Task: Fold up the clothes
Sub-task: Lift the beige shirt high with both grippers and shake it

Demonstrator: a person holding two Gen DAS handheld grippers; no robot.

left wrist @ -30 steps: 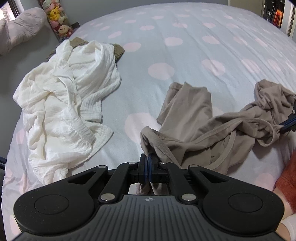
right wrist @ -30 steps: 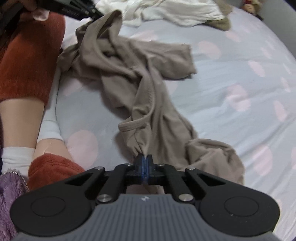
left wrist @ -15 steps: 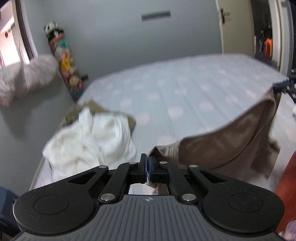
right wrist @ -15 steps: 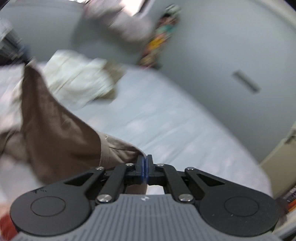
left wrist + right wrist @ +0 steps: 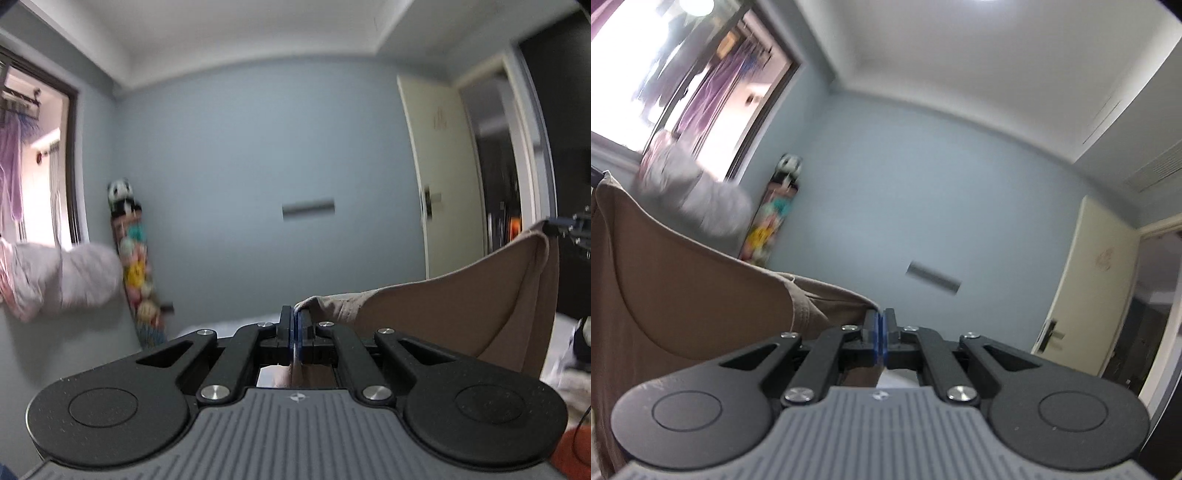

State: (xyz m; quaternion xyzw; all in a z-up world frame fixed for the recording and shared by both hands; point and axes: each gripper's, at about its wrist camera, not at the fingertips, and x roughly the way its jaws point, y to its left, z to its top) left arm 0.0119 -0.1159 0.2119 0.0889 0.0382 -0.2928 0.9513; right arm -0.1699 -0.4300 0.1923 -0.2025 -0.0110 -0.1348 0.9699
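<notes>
My left claw (image 5: 294, 325) and right claw (image 5: 880, 332) each pinch a top corner of the tan garment (image 5: 454, 310). Its upper edge sags between them, stretched sideways, and the cloth hangs downward.

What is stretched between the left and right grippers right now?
The brown garment spans between them, one edge clamped in the left gripper, the other in the right gripper. Both wrist views show it; nothing else hangs there.
</notes>
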